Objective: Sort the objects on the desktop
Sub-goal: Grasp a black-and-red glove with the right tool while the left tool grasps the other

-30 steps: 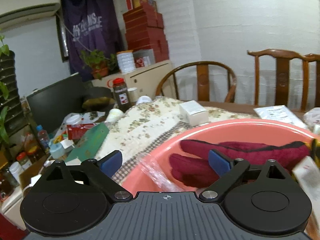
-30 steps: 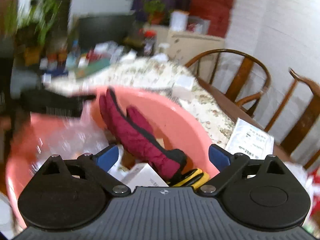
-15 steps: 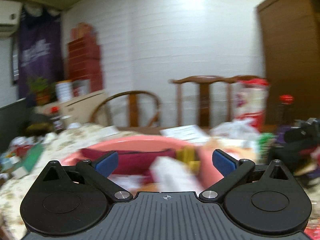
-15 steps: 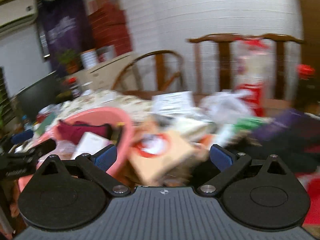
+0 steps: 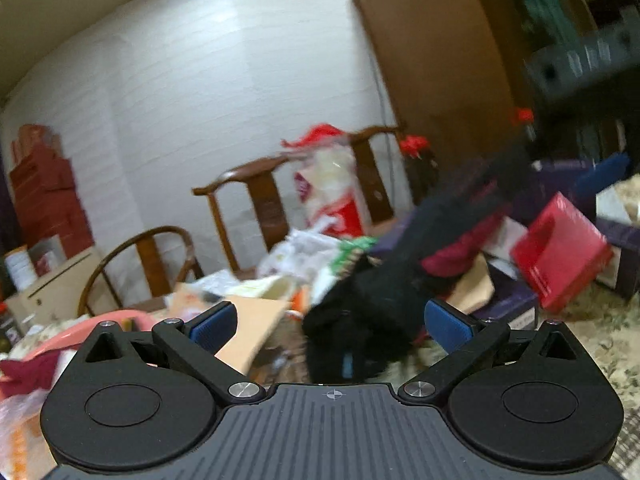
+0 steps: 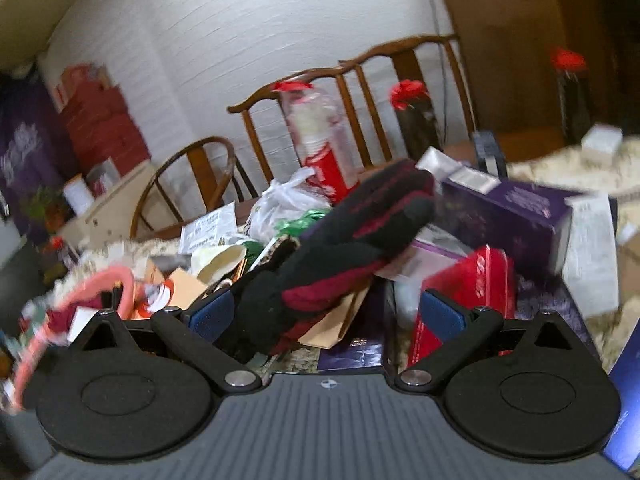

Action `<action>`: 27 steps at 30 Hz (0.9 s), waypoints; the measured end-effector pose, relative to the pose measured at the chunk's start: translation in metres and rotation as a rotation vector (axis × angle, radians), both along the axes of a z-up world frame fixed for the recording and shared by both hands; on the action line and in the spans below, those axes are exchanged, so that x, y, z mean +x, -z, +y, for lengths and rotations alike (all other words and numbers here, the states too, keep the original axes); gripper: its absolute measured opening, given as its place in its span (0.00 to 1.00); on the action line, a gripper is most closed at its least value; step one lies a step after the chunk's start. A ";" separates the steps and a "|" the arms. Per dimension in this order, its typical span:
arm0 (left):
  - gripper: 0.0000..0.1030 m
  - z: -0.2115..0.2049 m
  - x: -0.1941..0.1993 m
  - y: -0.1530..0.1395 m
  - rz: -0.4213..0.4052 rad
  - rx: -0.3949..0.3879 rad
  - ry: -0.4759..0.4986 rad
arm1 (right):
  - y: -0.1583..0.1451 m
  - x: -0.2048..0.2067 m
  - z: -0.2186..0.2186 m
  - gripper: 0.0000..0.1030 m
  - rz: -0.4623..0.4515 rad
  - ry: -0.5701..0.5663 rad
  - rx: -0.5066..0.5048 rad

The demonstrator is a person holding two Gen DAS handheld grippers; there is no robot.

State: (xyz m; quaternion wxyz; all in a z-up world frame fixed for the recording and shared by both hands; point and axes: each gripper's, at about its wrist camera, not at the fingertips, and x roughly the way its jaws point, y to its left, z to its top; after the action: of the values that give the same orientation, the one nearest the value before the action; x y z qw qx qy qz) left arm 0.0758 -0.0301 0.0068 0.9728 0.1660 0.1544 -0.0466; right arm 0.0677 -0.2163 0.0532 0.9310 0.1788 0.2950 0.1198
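A black and maroon glove [image 6: 344,248] lies on a heap of boxes and bags on the table, and also shows blurred in the left wrist view [image 5: 384,300]. My right gripper [image 6: 326,314] is open, with the glove's cuff between its blue pads. My left gripper [image 5: 328,326] is open, close in front of the same glove. A red box [image 6: 468,292] lies right of the glove and shows in the left wrist view [image 5: 560,256]. The pink basin [image 6: 80,292] with another maroon glove [image 5: 28,372] is at the far left.
Purple boxes [image 6: 508,216], white cartons [image 6: 592,252], a brown paper bag [image 5: 252,332], plastic bags [image 6: 288,204] and a red-and-white package [image 6: 320,144] crowd the table. Wooden chairs [image 6: 360,92] stand behind. A flowered cloth [image 5: 600,328] covers the table.
Both grippers have swung right, away from the pink basin, to the pile with the black and maroon glove. Both stay open.
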 end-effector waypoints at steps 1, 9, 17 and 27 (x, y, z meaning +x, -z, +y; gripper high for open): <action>1.00 -0.005 0.007 0.005 0.014 0.005 0.004 | 0.004 0.003 -0.005 0.97 0.010 0.007 0.027; 1.00 -0.023 0.065 0.021 0.043 0.017 0.040 | 0.016 0.042 -0.010 0.97 0.029 0.020 0.122; 1.00 -0.028 0.097 0.031 0.048 0.053 0.124 | 0.028 0.080 -0.015 0.97 0.028 0.048 0.190; 0.94 -0.034 0.120 0.041 0.051 0.026 0.075 | 0.034 0.098 -0.003 0.72 -0.019 0.065 0.129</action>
State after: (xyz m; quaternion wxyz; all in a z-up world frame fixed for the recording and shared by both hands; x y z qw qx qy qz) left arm 0.1958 -0.0641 -0.0345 0.9639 0.1831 0.1732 -0.0854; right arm 0.1661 -0.2189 0.0192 0.9236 0.2470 0.2718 0.1099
